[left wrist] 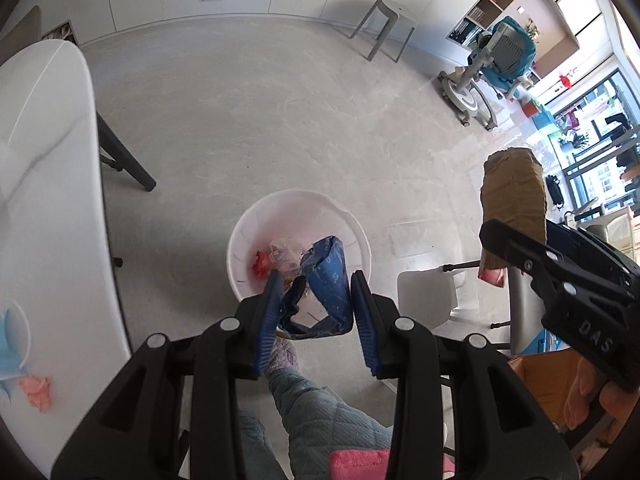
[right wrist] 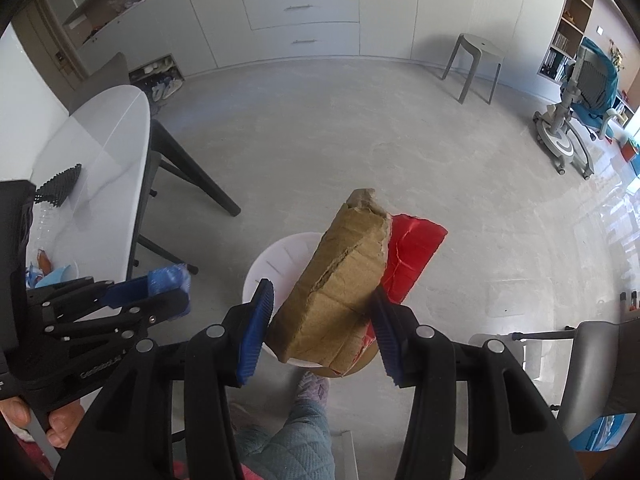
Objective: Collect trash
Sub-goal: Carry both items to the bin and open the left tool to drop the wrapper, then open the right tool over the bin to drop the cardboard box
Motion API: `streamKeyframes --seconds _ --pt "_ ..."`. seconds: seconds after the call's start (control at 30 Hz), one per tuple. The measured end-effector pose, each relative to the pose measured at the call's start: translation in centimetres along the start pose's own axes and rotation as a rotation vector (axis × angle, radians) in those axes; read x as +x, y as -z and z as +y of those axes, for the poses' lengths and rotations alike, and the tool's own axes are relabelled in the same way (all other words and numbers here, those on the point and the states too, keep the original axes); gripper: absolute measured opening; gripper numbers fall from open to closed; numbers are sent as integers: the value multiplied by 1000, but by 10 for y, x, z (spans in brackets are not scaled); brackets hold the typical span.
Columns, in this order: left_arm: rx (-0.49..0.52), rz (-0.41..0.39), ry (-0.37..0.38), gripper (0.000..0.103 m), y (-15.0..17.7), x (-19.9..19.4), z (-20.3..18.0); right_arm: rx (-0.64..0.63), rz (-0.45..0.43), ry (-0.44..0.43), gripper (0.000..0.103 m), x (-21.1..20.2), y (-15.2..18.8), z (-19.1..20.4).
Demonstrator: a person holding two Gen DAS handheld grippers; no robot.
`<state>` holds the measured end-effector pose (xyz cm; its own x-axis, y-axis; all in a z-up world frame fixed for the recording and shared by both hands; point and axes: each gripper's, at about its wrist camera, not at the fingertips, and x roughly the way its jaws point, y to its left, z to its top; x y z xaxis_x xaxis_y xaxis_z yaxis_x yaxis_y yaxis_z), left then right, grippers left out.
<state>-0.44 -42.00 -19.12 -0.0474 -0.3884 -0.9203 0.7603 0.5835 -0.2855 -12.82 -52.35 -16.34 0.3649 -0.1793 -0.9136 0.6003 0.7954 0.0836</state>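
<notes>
A white round bin (left wrist: 352, 236) stands on the floor below both grippers, with red and clear scraps inside. My left gripper (left wrist: 316, 312) is above its near rim, jaws apart, with a crumpled blue wrapper (left wrist: 330, 276) between the pads; I cannot tell whether it is gripped. My right gripper (right wrist: 320, 328) is shut on a torn brown cardboard piece (right wrist: 340, 276) with a red wrapper (right wrist: 412, 252) behind it, held above the bin (right wrist: 276, 264). The right gripper with its cardboard (left wrist: 514, 192) also shows in the left wrist view.
A white table (left wrist: 44, 184) with dark legs stands on the left, carrying a pink scrap (left wrist: 38, 394) and a blue-and-white cup (left wrist: 14, 334). A grey chair (left wrist: 428, 296), an orange box (left wrist: 552, 380) and my leg in quilted trousers (left wrist: 316, 412) lie close by.
</notes>
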Motion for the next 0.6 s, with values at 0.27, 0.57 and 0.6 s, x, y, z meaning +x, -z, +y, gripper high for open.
streamKeyframes --seconds 0.27,0.57,0.6 --pt "24 31 -36 47 -19 20 -21 14 7 -6 50 10 -8 -18" --pt "0 -2 -68 73 -22 5 -17 15 11 -11 50 16 -10 -19" --pt "-5 -2 -68 74 -23 4 -16 13 12 -12 50 16 -10 -19"
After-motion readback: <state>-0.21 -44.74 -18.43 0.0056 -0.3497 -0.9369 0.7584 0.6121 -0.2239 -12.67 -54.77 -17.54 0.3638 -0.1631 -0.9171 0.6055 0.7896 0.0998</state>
